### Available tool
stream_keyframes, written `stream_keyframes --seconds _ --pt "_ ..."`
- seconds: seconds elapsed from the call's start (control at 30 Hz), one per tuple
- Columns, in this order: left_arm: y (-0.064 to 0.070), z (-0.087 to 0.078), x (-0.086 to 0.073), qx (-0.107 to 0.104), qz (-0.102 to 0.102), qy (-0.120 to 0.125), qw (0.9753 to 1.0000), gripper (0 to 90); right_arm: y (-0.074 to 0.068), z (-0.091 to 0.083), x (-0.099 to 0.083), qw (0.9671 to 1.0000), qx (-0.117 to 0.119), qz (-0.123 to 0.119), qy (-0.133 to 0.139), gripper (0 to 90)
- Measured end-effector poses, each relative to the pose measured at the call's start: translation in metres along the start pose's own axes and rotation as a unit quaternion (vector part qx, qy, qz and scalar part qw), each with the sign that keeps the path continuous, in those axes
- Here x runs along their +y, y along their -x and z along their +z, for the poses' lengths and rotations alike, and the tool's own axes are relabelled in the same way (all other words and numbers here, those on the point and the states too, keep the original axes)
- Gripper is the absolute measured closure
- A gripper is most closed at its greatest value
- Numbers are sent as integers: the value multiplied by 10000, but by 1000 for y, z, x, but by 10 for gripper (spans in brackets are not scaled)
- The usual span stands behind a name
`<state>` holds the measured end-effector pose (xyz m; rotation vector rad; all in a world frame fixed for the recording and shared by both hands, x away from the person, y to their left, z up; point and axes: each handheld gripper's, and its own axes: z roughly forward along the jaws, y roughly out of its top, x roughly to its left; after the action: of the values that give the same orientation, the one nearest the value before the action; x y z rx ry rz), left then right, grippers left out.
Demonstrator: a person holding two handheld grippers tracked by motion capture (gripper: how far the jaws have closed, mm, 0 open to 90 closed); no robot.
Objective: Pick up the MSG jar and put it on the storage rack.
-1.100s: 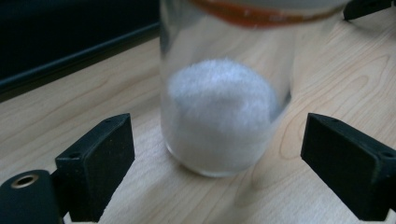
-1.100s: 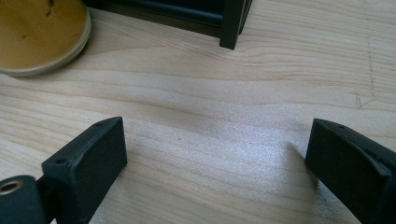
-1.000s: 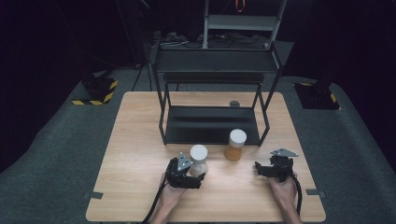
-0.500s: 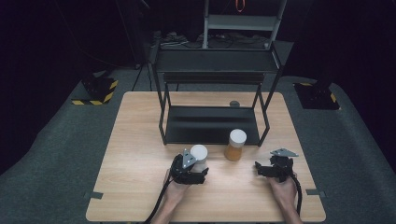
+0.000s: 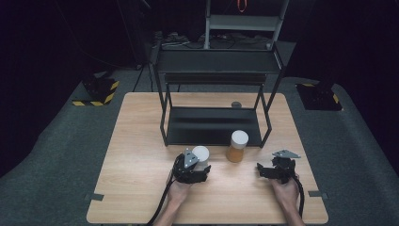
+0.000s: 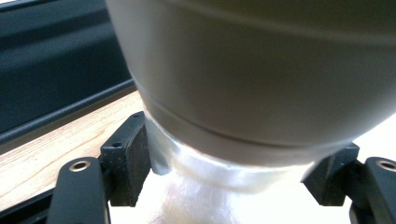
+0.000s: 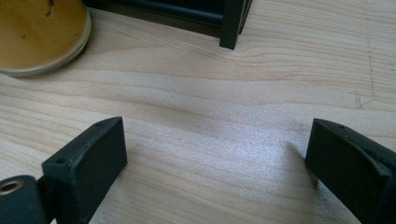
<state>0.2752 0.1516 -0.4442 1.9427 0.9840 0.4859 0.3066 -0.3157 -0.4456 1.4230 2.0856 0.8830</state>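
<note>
A clear jar with a white lid (image 5: 200, 153) stands on the wooden table (image 5: 136, 155) in front of the black rack. My left gripper (image 5: 199, 165) has its jaws pressed against both sides of the jar below the lid. In the left gripper view the jar (image 6: 257, 70) looms very close, and the left gripper (image 6: 233, 186) clamps its clear body. An amber jar with a white lid (image 5: 236, 147) stands just to its right. My right gripper (image 5: 274, 167) rests open on the table to the right of the amber jar. In its own view the right gripper (image 7: 215, 163) holds nothing.
A black two-level metal rack (image 5: 214, 125) stands at the table's middle back; its front leg (image 7: 232, 23) is ahead of my right gripper. The amber jar's base (image 7: 37, 32) lies to the upper left. A small dark round object (image 5: 236, 104) sits behind the rack.
My left gripper has edged forward and closed around the white-lidded jar. The right gripper and the amber jar have stayed put.
</note>
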Motion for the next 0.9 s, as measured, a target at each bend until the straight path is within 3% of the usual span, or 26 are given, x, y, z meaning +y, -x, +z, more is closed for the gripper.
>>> stream_keyframes --seconds 0.4,0.9 --pt "2 -2 3 25 119 -33 9999 288 0 0 0 10000 0 0 0 46" --pt "-14 -14 23 -227 -98 -88 9997 296 0 0 0 10000 0 0 0 46"
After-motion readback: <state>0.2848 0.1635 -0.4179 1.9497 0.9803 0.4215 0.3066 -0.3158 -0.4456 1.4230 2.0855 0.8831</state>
